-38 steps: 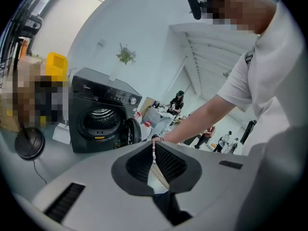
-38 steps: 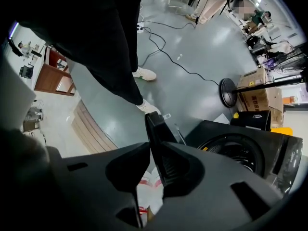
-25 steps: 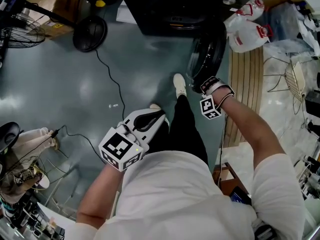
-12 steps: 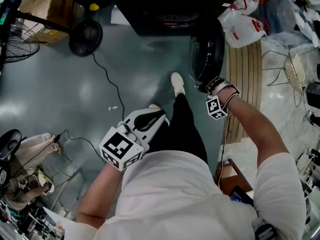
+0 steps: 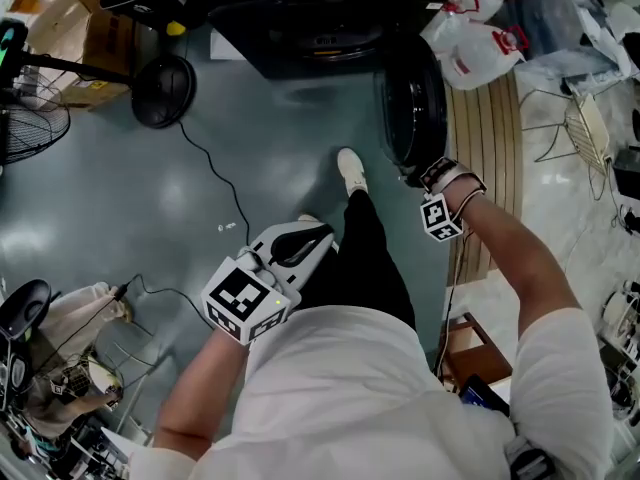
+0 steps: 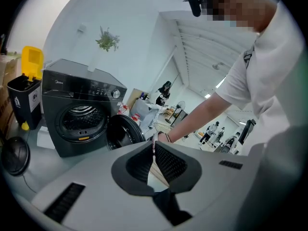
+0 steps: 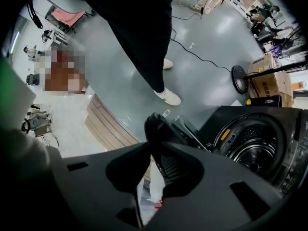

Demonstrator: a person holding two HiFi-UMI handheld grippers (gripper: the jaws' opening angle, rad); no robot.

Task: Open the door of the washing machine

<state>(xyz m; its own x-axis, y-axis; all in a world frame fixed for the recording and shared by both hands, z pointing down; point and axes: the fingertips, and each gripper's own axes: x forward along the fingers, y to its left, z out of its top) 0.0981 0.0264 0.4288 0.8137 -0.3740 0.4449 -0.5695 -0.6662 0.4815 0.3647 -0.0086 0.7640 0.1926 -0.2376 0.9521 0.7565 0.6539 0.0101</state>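
Note:
The dark grey washing machine [image 5: 300, 18] stands at the top of the head view, its drum [image 7: 255, 148] uncovered. Its round door [image 5: 415, 108] hangs swung out to the right, almost edge-on. My right gripper [image 5: 425, 173] points steeply down at the door's free edge. The door's rim [image 7: 159, 129] sits between its jaws, which are closing on it. My left gripper [image 5: 315, 238] hovers by the person's waist, far from the machine, shut with nothing in it. In the left gripper view the washing machine [image 6: 79, 119] and the door [image 6: 124, 131] lie well ahead of the left gripper [image 6: 154, 146].
A black fan base [image 5: 162, 90] with a cable [image 5: 215, 168] sits on the grey floor left of the machine. White jugs [image 5: 480, 43] and a slatted wooden board [image 5: 495, 168] lie to the right. The person's shoe [image 5: 350, 168] stands beside the door. A yellow-lidded bin [image 6: 24, 95] flanks the machine.
The door has swung further out from the machine, and my right gripper has gone rightward with its edge. My left gripper has drifted only slightly.

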